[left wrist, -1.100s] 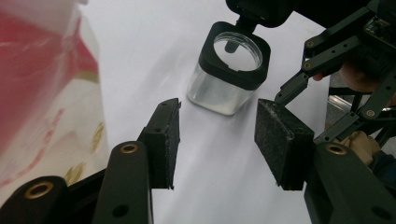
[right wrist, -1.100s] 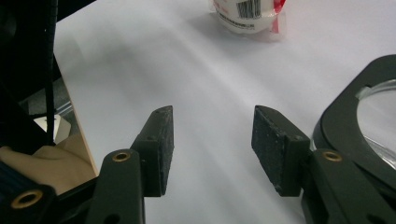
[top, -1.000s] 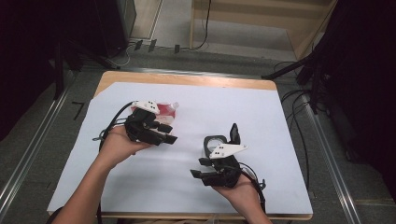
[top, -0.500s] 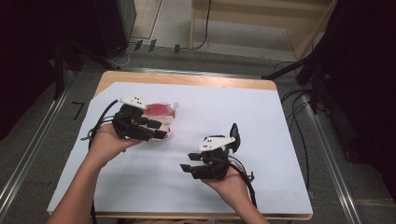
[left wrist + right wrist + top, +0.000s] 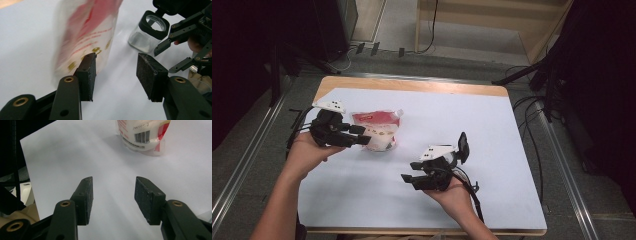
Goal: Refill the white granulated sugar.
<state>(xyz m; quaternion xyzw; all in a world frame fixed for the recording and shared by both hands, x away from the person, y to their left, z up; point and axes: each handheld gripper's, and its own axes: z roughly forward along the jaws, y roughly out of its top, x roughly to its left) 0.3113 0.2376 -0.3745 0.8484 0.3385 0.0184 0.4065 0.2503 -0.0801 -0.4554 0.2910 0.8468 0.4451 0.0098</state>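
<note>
Nearest us, we hold the right gripper point(image 5: 408, 181) with jaws apart and empty, aimed across the white sheet point(image 5: 492, 130), probably readied to assist, while farther off the left gripper point(image 5: 364, 141), jaws likewise apart, meets the red-and-white pouch point(image 5: 377, 131) beside the glass jar point(image 5: 147, 33).

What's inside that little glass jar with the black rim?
The glass jar looks empty: through its open black rim and clear walls, just the white table cover shows. Its far side is hidden by the right gripper.
</note>
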